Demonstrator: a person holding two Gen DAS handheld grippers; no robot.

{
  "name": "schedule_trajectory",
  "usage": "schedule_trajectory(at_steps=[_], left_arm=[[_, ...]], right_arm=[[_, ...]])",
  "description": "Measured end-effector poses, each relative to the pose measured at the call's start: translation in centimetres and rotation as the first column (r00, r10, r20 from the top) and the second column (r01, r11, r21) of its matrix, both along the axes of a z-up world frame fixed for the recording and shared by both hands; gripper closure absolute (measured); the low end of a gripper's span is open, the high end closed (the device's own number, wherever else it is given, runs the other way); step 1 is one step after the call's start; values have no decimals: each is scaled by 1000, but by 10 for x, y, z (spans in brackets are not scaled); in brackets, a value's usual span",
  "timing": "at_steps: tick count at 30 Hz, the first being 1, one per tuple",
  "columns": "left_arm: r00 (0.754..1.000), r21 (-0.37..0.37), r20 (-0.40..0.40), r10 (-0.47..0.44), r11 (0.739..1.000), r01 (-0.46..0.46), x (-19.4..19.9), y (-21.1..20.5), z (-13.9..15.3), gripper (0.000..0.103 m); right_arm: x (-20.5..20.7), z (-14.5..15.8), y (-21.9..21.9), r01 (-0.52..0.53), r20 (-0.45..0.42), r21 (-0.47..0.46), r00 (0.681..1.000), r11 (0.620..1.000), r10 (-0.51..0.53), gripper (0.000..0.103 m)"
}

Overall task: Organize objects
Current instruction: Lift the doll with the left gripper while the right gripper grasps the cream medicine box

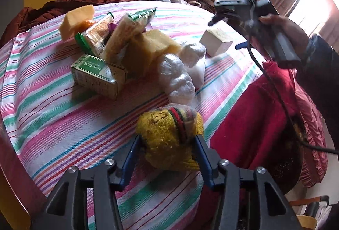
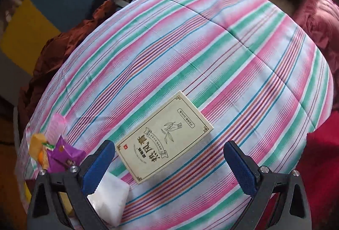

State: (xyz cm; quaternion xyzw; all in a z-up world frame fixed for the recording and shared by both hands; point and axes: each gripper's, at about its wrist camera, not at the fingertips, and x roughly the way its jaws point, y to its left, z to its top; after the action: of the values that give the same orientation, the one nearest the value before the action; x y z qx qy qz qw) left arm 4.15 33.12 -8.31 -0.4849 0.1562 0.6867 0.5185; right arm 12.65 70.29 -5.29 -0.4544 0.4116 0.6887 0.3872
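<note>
Left tool (image 1: pixel 168 145) grips yellow mesh bundle (image 1: pixel 169 132) above striped bed (image 1: pixel 53 102) | right tool (image 2: pixel 169 162) gapes empty over cream box (image 2: pixel 164 137) | pile (image 1: pixel 110 43) unsorted; organizing seems barely begun.

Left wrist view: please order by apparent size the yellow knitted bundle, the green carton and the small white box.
1. yellow knitted bundle, though it is nearest the camera, so unsure
2. green carton
3. small white box, farthest away

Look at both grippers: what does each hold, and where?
The left gripper clamps a yellow knitted bundle with a red-green band by its sides. The right gripper holds nothing, open above a cream printed box.
</note>
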Motion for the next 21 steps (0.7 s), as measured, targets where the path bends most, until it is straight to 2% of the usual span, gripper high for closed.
schedule_trajectory(at_steps=[4, 6, 7, 9, 11, 15, 17, 21], left_arm=[[1000, -7, -11, -25, 1000, 25, 4, 7, -5, 45], [999, 4, 0, -34, 999, 34, 3, 8, -8, 56], [999, 12, 17, -34, 999, 33, 2, 7, -9, 59], [999, 29, 26, -30, 999, 30, -1, 4, -8, 64], [999, 40, 42, -24, 999, 22, -3, 0, -8, 67], [998, 66, 70, -6, 998, 1, -6, -10, -4, 69], [998, 87, 69, 1, 996, -7, -6, -17, 3, 69], [997, 131, 64, 45, 990, -53, -9, -40, 24, 69]], right_arm=[[-12, -17, -1, 54, 18, -29, 998, 998, -53, 0], [-18, -24, -4, 48, 48, -30, 998, 998, -46, 1], [-21, -25, -7, 39, 50, -24, 998, 999, -38, 5], [-22, -24, -12, 35, 67, -9, 997, 999, -35, 38], [-21, -20, -16, 21, 72, 13, 997, 1000, -22, 52], [-21, 1, -38, -58, 45, 73, 998, 996, 54, 52], [-21, 19, -55, -114, 5, 109, 993, 987, 115, 52], [-24, 56, -94, -226, -77, 177, 967, 958, 242, 52]])
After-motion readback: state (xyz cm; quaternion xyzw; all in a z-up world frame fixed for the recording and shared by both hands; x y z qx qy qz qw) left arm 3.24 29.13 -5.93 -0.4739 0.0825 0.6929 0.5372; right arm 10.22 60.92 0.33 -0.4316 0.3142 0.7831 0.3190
